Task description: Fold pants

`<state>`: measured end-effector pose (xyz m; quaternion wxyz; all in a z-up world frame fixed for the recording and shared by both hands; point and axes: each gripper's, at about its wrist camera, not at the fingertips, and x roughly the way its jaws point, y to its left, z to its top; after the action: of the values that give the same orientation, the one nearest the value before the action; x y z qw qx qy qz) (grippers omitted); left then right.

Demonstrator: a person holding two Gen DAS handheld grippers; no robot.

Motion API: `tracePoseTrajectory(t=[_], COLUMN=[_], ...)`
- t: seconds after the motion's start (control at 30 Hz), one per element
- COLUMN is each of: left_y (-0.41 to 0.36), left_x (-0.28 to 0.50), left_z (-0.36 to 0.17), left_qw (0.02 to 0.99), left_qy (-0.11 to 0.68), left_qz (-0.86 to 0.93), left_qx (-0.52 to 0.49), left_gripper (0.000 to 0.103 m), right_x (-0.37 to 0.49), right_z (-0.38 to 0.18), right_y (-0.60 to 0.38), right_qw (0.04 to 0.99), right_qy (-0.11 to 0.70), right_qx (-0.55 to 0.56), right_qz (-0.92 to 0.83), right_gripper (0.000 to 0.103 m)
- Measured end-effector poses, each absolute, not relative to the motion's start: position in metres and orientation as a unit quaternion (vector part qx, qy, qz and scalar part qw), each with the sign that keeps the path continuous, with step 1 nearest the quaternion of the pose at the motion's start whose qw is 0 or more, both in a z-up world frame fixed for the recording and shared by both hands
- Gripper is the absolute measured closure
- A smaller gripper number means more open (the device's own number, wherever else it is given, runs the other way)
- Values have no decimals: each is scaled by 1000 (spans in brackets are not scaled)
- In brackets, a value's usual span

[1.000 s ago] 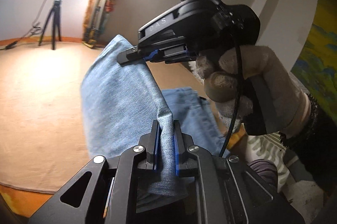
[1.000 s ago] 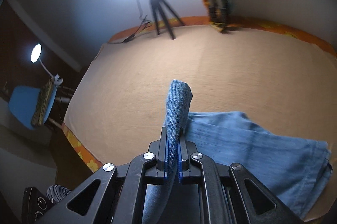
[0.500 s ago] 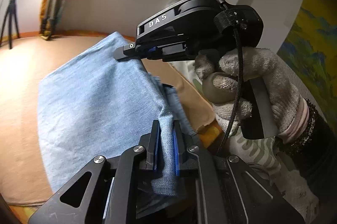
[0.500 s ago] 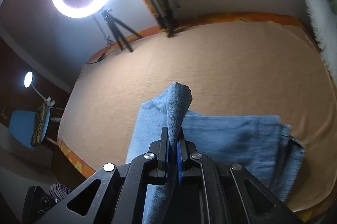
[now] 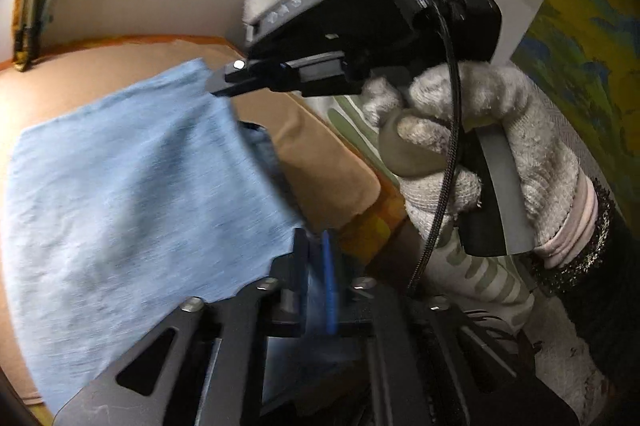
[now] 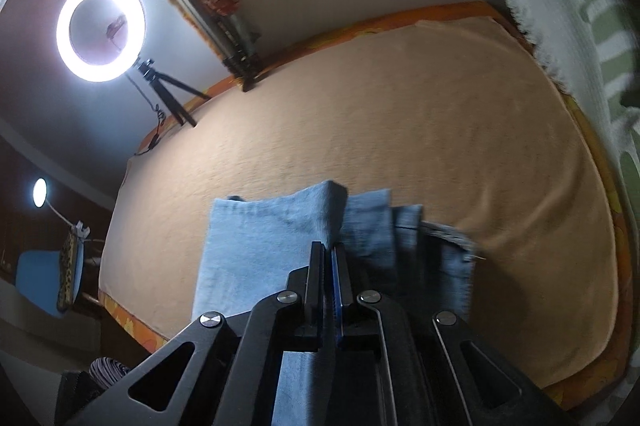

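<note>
- The bed (image 6: pixel 460 129), spread with a tan cover, lies ahead of and below both tongs; there is one, and it carries the work.
- One pair of blue denim pants (image 5: pixel 132 193) lies on it, partly folded. A lifted panel runs from the left gripper (image 5: pixel 316 266) up to the right gripper (image 5: pixel 224 81), which shows from the side in the left view; lower layers bunch just right of the right tool's own tips in its own view (image 6: pixel 329 258).
- Two tongs are in play, both narrow and pinching denim: the left on the near corner of the panel, the right on the far one, the cloth stretched between them.
- Step, as I judge it: carrying the held edge over the stacked layers to make a further fold.
- The next move calls for sweeping both tools together and level, keeping the edge taut, lowering it square onto the layers beneath, and only then letting go.
- Beyond the tongs: one lit ring light (image 6: pixel 100 29) on a tripod and one smaller lamp (image 6: pixel 39 192) to the far left.
- One gloved hand (image 5: pixel 480 153) grips the right tool.
</note>
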<state>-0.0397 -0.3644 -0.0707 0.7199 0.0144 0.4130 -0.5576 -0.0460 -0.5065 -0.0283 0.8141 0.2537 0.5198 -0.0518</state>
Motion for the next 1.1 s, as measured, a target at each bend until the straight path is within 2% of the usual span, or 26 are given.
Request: tracePoseTrajectory(t=[0.2, 0.27, 0.33, 0.37, 0.4, 0.87, 0.93, 1.0, 1.1], left_y=[-381, -370, -359, -353, -345, -250, -247, -249, -249], left_x=[-42, -42, -42, -40, -39, 25, 34, 37, 37], left_z=[-79, -83, -81, -81, -79, -71, -73, -75, -78], left_qw=[717, 722, 725, 728, 732, 794, 800, 804, 811], left_qy=[418, 416, 416, 415, 416, 414, 415, 416, 410], left_qz=[-557, -552, -547, -544, -538, -443, -429, -419, -410], left_qx=[32, 39, 43, 46, 47, 48, 56, 63, 78], left_gripper=[99, 99, 99, 99, 99, 98, 92, 82, 76], right_x=[-53, -54, -55, -56, -56, -64, -66, -66, -65], right_z=[-40, -42, -46, -48, -51, -73, -76, -75, -66], right_y=[-526, -529, -531, -532, -533, -505, -501, -497, -486], right_qw=[809, 808, 802, 801, 800, 786, 786, 787, 799], right_qy=[520, 520, 523, 524, 523, 558, 560, 561, 557], right_qx=[269, 275, 287, 290, 293, 266, 261, 256, 226], right_qz=[-52, -37, -23, -21, -20, -9, -15, -18, -32], right_gripper=[103, 100, 92, 74, 69, 72, 78, 94, 100])
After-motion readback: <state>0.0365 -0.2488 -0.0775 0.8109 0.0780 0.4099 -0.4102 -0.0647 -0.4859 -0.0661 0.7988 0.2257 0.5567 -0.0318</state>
